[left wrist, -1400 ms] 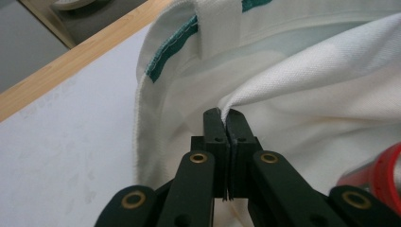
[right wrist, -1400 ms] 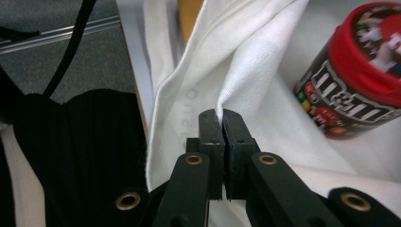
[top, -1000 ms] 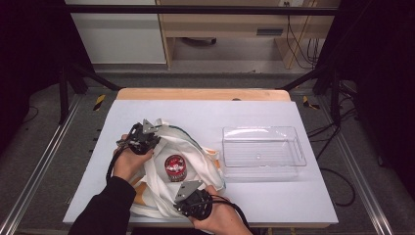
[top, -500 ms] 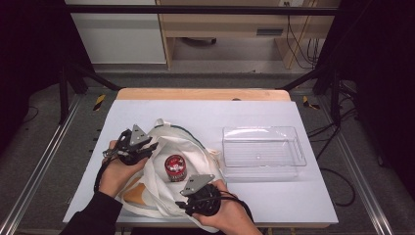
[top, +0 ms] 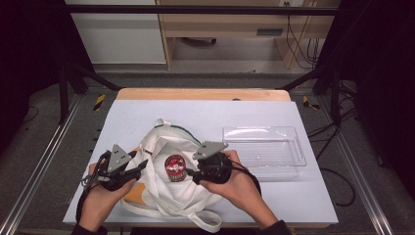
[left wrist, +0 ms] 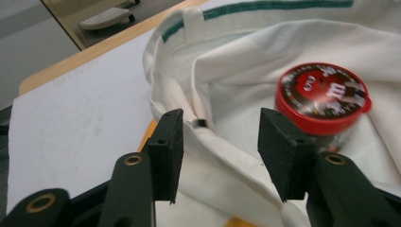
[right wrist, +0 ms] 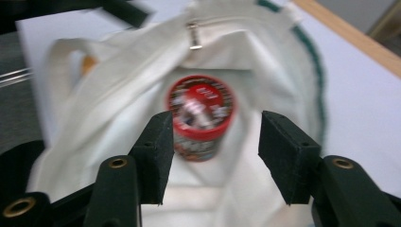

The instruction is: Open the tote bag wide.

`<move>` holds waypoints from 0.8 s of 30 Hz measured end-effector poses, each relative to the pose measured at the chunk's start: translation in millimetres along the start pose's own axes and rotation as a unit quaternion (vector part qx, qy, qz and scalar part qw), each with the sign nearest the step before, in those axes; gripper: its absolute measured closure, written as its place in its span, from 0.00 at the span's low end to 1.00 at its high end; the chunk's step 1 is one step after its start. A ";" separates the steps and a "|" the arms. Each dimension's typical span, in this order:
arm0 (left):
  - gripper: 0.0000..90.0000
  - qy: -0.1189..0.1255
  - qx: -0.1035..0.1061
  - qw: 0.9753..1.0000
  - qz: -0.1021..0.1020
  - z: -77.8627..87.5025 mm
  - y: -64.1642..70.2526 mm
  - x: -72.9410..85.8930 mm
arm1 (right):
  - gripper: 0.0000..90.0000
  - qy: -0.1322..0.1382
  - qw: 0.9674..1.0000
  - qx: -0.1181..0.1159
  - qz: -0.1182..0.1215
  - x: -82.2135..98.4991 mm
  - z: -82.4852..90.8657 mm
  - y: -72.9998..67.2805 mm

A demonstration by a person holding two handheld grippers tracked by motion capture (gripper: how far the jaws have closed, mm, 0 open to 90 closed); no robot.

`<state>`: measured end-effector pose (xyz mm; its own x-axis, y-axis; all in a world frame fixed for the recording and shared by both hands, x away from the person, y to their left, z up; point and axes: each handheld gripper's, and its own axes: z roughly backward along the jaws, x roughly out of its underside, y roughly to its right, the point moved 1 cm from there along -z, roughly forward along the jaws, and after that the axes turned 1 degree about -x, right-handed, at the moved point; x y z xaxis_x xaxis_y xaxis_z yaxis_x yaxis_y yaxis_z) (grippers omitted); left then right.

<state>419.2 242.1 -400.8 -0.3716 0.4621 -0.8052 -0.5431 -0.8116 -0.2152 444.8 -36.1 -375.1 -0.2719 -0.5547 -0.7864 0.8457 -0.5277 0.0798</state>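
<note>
White canvas tote bag lying released, red-lidded candy tub sitting inside, just ahead of right gripper. Both left gripper and right opening, holding nothing. Tub remaining to be lifted toward clear plastic tray.

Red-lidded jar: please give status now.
Both grippers, left and right, open, just released. Red-lidded jar upright inside white tote bag. Nothing blocking.

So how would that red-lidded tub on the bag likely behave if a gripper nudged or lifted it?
The tub stands upright on the soft, rumpled bag, so a nudge could well tip it. Its body looks round, so once over it would probably roll. The smooth plastic lid might slip between hard pads; gripping the sides seems safer. It looks rigid, not floppy.
</note>
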 end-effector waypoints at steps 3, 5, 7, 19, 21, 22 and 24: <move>0.52 -0.006 -0.007 1.000 0.002 1.8 5.4 7.8 | 0.49 -0.009 1.000 0.026 -0.011 -8.0 -7.8 19.7; 0.51 -0.013 -0.001 1.000 0.010 0.1 8.4 14.6 | 0.49 -0.016 0.999 0.038 -0.020 -12.5 -14.0 30.4; 0.49 -0.013 0.005 1.000 0.022 -1.4 12.1 21.4 | 0.49 -0.024 0.998 0.045 -0.021 -16.9 -21.7 38.2; 0.64 -0.020 0.030 0.999 0.029 -5.8 28.0 45.2 | 0.53 -0.102 0.993 0.055 -0.039 -25.5 -80.2 70.9; 0.67 -0.029 0.035 0.998 0.031 -5.9 31.5 50.4 | 0.55 -0.116 0.991 0.054 -0.039 -22.8 -87.1 73.9; 0.69 -0.031 0.037 0.998 0.032 -5.7 32.5 51.5 | 0.59 -0.120 0.991 0.050 -0.040 -21.9 -89.2 74.5; 0.71 -0.029 0.039 0.998 0.032 -4.9 33.8 51.8 | 0.67 -0.127 0.990 0.039 -0.038 -20.9 -91.3 73.4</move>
<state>385.3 236.9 -452.4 -0.4498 0.4323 -0.7816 -0.5727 -0.8111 -0.1190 554.5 -4.5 -408.7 -0.4489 -0.6493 -0.6139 0.7828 -0.6171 0.0802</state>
